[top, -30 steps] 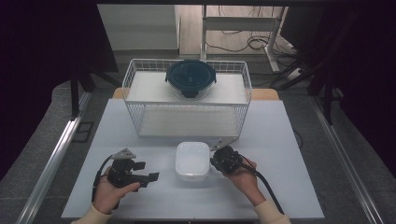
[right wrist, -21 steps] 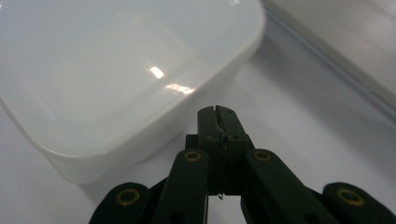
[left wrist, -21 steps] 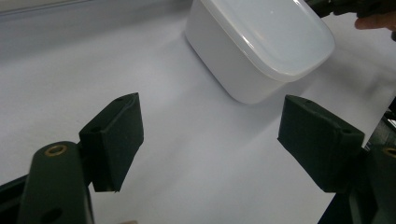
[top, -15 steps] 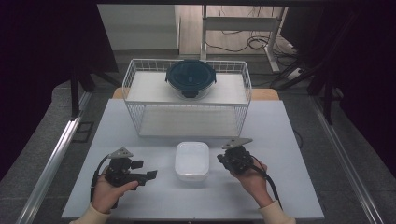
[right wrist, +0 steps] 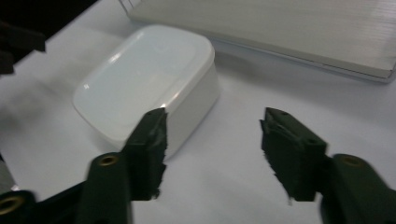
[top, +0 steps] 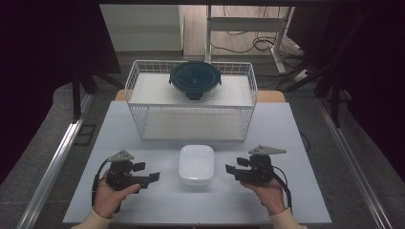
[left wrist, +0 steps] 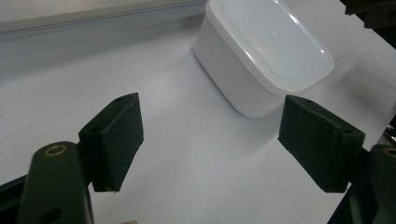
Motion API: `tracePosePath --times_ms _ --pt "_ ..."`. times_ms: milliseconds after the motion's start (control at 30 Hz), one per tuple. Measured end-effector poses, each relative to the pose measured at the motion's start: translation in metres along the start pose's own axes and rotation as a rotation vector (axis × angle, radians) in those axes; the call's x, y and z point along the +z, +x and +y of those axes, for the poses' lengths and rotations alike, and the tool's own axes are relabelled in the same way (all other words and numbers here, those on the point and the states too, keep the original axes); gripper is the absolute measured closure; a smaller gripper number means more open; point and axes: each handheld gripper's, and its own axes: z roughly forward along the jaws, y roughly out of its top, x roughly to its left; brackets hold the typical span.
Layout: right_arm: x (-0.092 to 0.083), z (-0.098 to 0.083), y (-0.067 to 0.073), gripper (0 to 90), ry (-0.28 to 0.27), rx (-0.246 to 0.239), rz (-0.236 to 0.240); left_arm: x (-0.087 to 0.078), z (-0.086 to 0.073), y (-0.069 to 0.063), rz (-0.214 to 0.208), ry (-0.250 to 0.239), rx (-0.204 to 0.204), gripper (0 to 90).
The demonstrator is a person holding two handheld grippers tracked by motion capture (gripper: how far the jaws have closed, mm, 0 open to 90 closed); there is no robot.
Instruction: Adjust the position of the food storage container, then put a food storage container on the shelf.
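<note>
A white lidded box (top: 196, 163) lies on the white table (top: 286, 143) between my two grippers. The left gripper (top: 147, 171) rests to its left, pointing at it, jaws wide open and empty. In the left gripper view the box (left wrist: 264, 51) sits beyond the open left gripper (left wrist: 210, 112). To the box's right, a short gap away, the right gripper (top: 234, 165) points at it. Its jaws have just been opening and nothing is between them. The right gripper view has the box (right wrist: 149, 84) ahead and to the left of the right gripper (right wrist: 215, 121).
A white wire basket (top: 191, 119) stands at the back of the table. A dark blue round lidded container (top: 195, 81) sits on the white board across its top. Bare table lies on both sides of the box and along the front edge.
The right gripper has drawn back to the right, away from the white box, and its jaws have gone from shut to open. The left gripper has stayed put.
</note>
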Motion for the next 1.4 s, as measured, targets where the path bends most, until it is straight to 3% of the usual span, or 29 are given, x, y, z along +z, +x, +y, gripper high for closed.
tracePosePath --times_ms 133,300,600,867,1100,1267,1400 --pt "-0.001 0.000 -0.003 31.2 -0.016 0.020 0.010 -0.001 -0.001 0.002 0.002 -0.008 -0.011 21.1" --pt "-0.001 0.001 -0.007 28.9 -0.031 0.060 0.055 -0.003 -0.001 0.000 0.002 -0.018 -0.015 20.9" --pt "0.000 0.001 -0.005 30.7 -0.013 0.057 0.077 0.002 0.004 -0.003 -0.013 -0.016 -0.022 22.0" --pt "-0.001 0.016 -0.001 31.5 -0.025 0.052 0.081 0.005 0.026 -0.001 -0.013 -0.034 -0.070 22.1" --pt "0.004 0.020 -0.002 31.9 -0.021 0.086 0.085 0.014 0.038 -0.001 -0.064 -0.018 -0.104 22.1" --pt "0.016 0.027 0.003 31.9 -0.013 0.088 0.091 0.026 0.050 -0.004 -0.126 0.010 -0.128 22.1" --pt "0.028 0.031 0.006 32.5 -0.001 0.106 0.102 0.036 0.056 -0.004 -0.149 0.009 -0.146 22.6"
